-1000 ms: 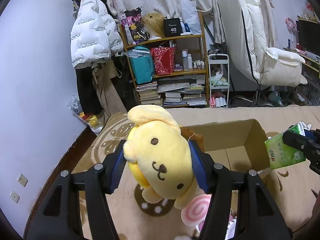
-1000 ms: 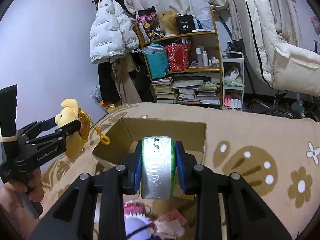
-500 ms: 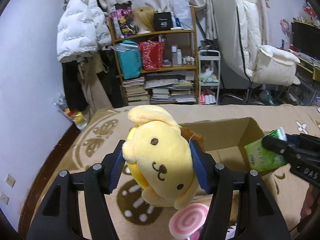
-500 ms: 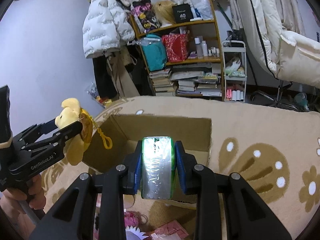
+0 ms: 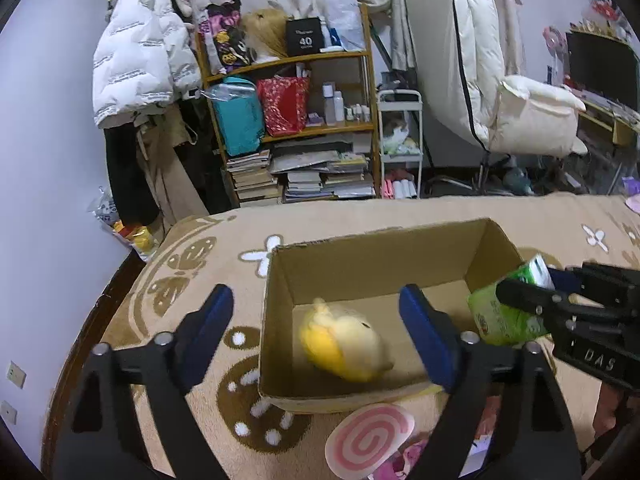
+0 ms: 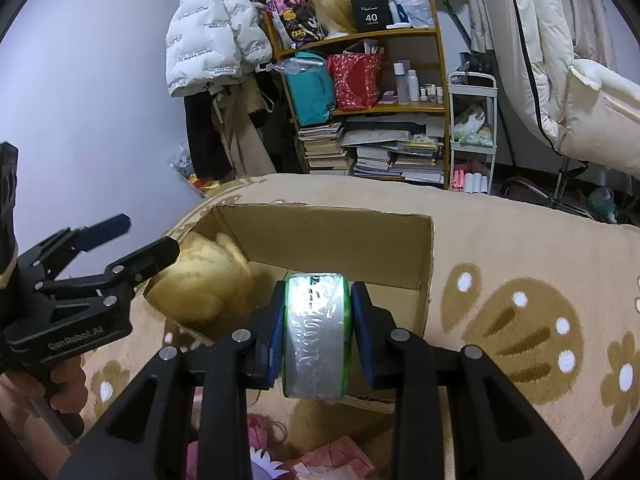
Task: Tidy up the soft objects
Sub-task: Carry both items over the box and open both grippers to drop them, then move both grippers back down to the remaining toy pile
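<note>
The yellow plush dog (image 5: 345,347) lies blurred inside the open cardboard box (image 5: 376,248) on the beige rug; it also shows in the right wrist view (image 6: 200,280). My left gripper (image 5: 320,332) is open and empty above the box's near-left part, and shows from the side in the right wrist view (image 6: 148,236). My right gripper (image 6: 316,332) is shut on a green tissue pack (image 6: 316,336) and holds it over the box's near edge. The pack also shows in the left wrist view (image 5: 504,312) by the box's right wall.
A pink-and-white swirl cushion (image 5: 368,440) and pink soft items (image 6: 336,460) lie on the rug in front of the box. A cluttered wooden shelf (image 5: 296,128), hanging jackets (image 5: 140,64) and a white chair (image 5: 532,120) stand beyond the rug.
My left gripper has opened and let go of the yellow plush dog, which has dropped into the box. My right gripper has kept hold of the tissue pack near the box.
</note>
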The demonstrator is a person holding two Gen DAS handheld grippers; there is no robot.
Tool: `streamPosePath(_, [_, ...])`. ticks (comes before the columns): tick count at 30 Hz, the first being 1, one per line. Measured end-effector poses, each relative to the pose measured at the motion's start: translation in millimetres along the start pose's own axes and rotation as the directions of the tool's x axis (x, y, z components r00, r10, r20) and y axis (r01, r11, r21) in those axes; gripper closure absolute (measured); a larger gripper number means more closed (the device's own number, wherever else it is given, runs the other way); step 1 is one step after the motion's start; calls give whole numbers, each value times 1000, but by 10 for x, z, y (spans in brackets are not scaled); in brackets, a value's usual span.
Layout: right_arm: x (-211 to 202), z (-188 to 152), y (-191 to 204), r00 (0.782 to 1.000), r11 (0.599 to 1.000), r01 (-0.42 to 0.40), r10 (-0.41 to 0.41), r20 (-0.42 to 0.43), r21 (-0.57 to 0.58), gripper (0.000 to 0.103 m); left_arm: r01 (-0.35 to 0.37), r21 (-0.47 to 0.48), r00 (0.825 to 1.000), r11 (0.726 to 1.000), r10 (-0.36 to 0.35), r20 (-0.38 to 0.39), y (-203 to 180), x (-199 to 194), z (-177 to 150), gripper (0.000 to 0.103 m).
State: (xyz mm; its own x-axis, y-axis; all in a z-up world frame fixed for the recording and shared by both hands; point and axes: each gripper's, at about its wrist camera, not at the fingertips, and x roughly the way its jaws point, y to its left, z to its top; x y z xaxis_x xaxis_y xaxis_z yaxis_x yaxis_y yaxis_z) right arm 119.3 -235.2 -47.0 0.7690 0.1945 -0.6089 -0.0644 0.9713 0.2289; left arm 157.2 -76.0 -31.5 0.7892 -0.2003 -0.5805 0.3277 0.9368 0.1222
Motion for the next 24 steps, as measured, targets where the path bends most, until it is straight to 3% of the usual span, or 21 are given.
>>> streamPosePath(2, [0, -11, -19, 1000, 1000, 1, -1, -5, 4, 68, -5, -13, 1000, 1000, 5, -1, 30, -3, -1, 9])
streamPosePath(5, [-64, -13, -32, 1000, 1000, -9, 8, 13, 13, 45, -13, -22, 1000, 1000, 13, -10, 63, -7, -17, 8])
streamPosePath(7, [-121, -2, -30, 999, 1000, -1, 1, 33, 12, 23, -24, -18, 1000, 1000, 24, -16, 75, -15, -24, 4])
streamPosePath(9, [-175, 21, -20, 999, 1000, 16, -17, 52, 12, 10, -39, -15, 999, 999, 38, -28, 87, -27, -30, 2])
streamPosePath(17, [-305, 50, 31, 999, 1000, 25, -25, 45, -1, 8, -104, 40, 994, 994, 105, -22, 75, -233, -80, 1])
streamPosePath(24, [-432, -62, 87, 999, 1000, 17, -18, 38, 10, 7, -126, -8, 990, 992, 125, -72, 214, -448, -157, 1])
